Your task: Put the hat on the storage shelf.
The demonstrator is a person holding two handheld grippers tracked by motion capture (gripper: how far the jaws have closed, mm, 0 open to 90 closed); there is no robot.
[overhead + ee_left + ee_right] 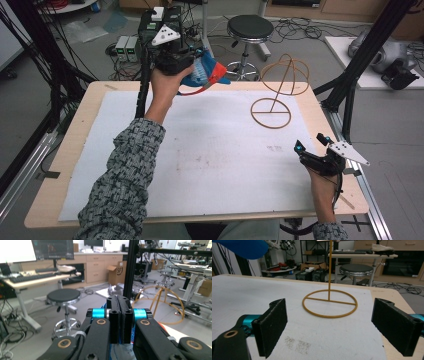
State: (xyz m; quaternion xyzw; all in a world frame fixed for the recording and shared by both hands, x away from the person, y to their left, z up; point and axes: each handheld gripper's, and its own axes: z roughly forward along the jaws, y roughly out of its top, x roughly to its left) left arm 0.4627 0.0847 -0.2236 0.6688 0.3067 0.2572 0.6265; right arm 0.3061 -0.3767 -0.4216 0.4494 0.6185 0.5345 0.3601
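A: Where's your left gripper (192, 67) right now?

B: Up over the far left edge of the table (75, 150), in my left hand (167, 80). In the left gripper view its 2 jaws are pressed tight together, with a strip of blue fabric caught at their base.

A: So it's holding something?

B: Yes, the blue and red cap (207, 72). From the high view it hangs off the front of that gripper, lifted clear of the white mat (210, 160), brim toward the stool (250, 27) behind the table.

A: And the right gripper (311, 143)?

B: Down at the near right corner of the mat, in my right hand (322, 187). In the right gripper view its 2 jaws stand wide apart with nothing between them, just bare mat.

A: What's it looking at?

B: The wire stand (329, 302): a yellow-brown ring base flat on the mat, 1 upright rod rising from its crossbar. In the high view the rod carries a rounded wire dome at the top (285, 75).

A: Cap and stand, touching?

B: No, well apart. The cap is in the air to the left of the stand; a blue edge of it (244, 248) shows at the top left of the right gripper view.
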